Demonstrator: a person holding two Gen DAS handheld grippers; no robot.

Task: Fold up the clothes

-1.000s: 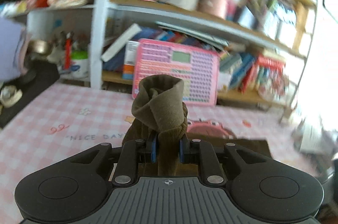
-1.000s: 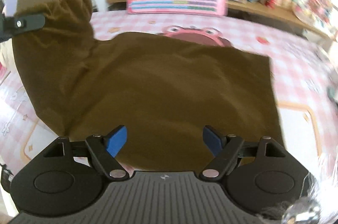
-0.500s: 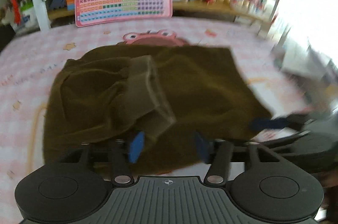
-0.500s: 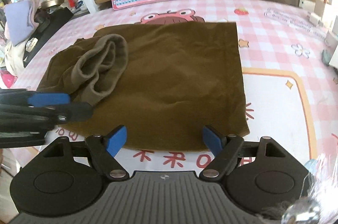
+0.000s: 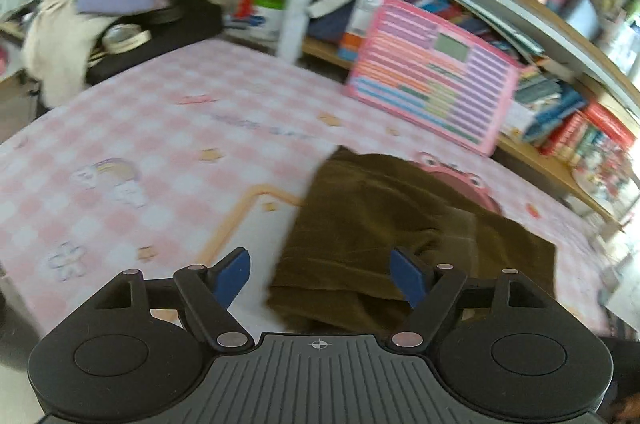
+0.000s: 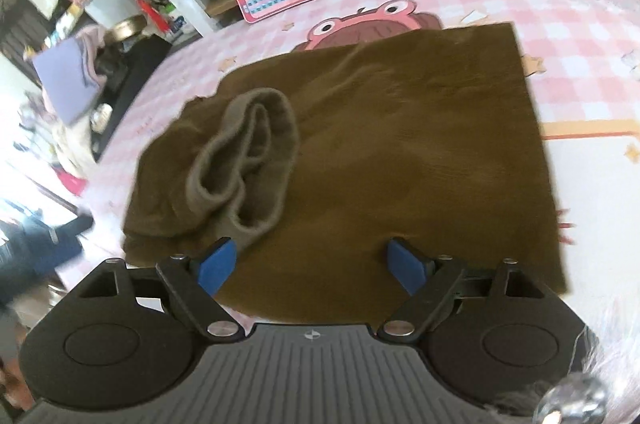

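Both claws, left (image 5: 320, 274) and right (image 6: 310, 264), gape wide, holding nothing; top (image 6: 400, 152) half-folded, cuff (image 6: 248, 160) bunched at nine o'clock.

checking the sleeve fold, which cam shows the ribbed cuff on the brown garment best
The right wrist view. The ribbed cuff lies in full view there, looped on top of the brown garment, ahead of the open right gripper. The left wrist view is blurred and shows only a faint paler patch where the cuff may be.
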